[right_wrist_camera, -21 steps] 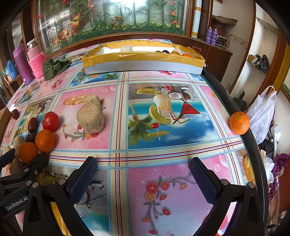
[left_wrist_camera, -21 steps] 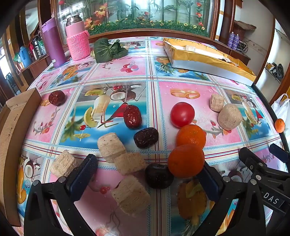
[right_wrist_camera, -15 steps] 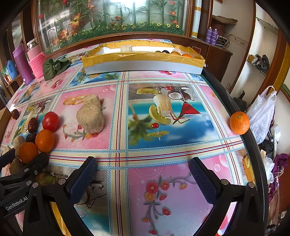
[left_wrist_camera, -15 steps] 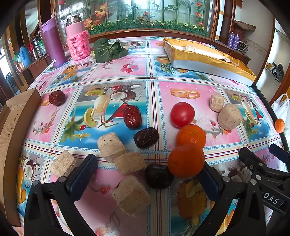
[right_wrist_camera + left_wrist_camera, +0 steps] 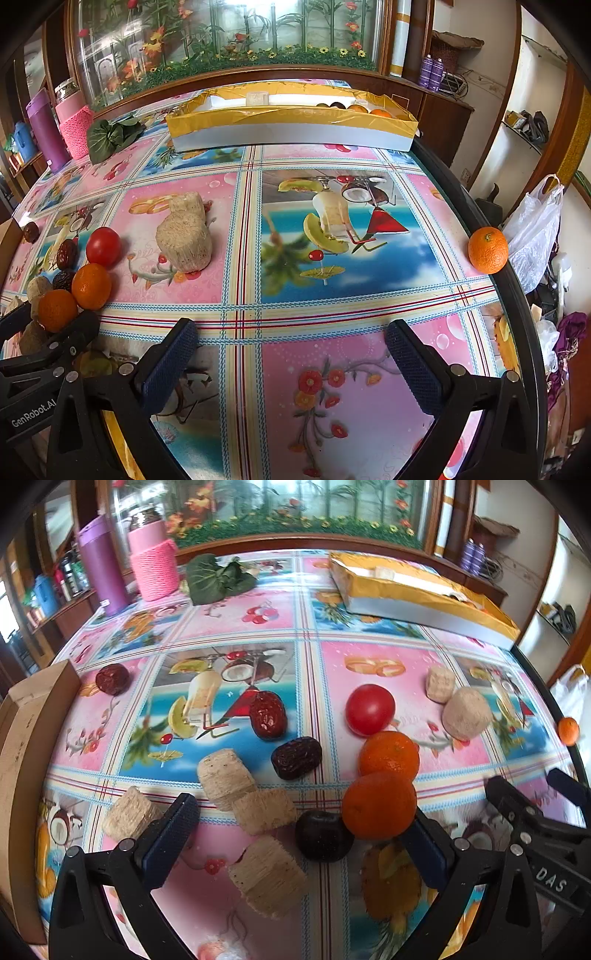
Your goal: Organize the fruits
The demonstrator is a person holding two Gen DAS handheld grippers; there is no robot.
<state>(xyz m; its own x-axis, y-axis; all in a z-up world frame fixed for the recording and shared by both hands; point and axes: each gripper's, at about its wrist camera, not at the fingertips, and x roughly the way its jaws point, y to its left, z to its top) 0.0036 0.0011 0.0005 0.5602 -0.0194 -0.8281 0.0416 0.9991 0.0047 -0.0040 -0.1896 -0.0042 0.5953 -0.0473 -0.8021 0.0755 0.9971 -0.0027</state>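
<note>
While your left gripper (image 5: pixel 301 834) hung spread wide over table (image 5: pixel 369 609), two glossy oranges (image 5: pixel 380 805) lay touching between its fingers, red tomato (image 5: pixel 370 709) behind; your right gripper (image 5: pixel 291 354) also gaped, empty; lone orange (image 5: pixel 487 249) sat at table's right edge
</note>
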